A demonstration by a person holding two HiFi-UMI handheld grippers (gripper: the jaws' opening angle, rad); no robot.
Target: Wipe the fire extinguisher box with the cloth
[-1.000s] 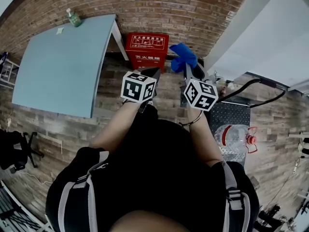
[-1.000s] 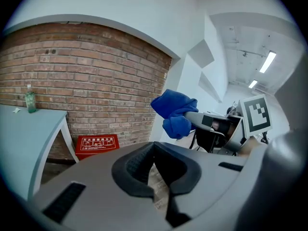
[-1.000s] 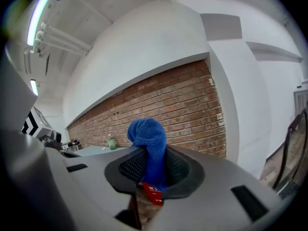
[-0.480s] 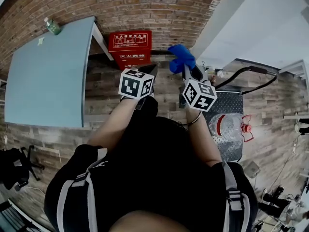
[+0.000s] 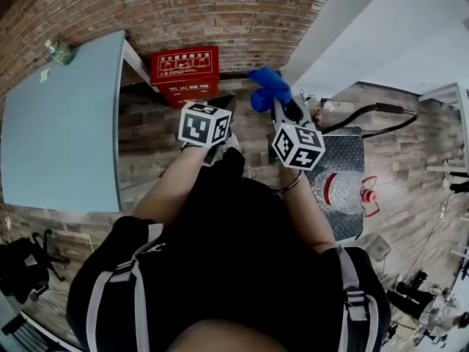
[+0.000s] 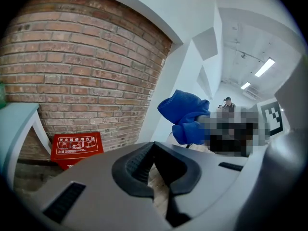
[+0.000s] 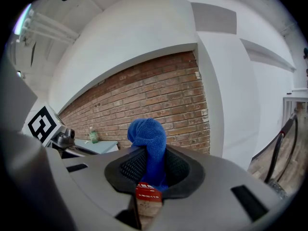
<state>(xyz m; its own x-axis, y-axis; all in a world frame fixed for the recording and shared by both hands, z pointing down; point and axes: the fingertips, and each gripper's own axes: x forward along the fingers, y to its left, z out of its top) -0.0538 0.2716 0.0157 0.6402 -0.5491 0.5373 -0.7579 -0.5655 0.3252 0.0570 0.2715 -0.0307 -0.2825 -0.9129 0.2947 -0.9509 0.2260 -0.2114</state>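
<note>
The red fire extinguisher box (image 5: 185,70) stands on the floor against the brick wall, beside the table's leg. It also shows low at the left in the left gripper view (image 6: 76,146) and as a red patch through the right jaws' gap (image 7: 148,191). My right gripper (image 5: 280,110) is shut on the blue cloth (image 5: 267,92), which bunches up above its jaws (image 7: 148,131); it hangs in the air right of the box. My left gripper (image 5: 224,104) is shut with nothing in it, just below and right of the box. The cloth (image 6: 185,112) shows to its right.
A blue-grey table (image 5: 58,123) with a green bottle (image 5: 58,50) fills the left. A brick wall (image 5: 234,13) runs behind and a white pillar (image 5: 366,42) rises at the right. A metal cart (image 5: 341,163) carries a water jug (image 5: 344,193). A black chair (image 5: 22,266) sits at lower left.
The box, table and bottle have slid left in the head view as the head turned. Both grippers keep their places and the right one still holds the cloth.
</note>
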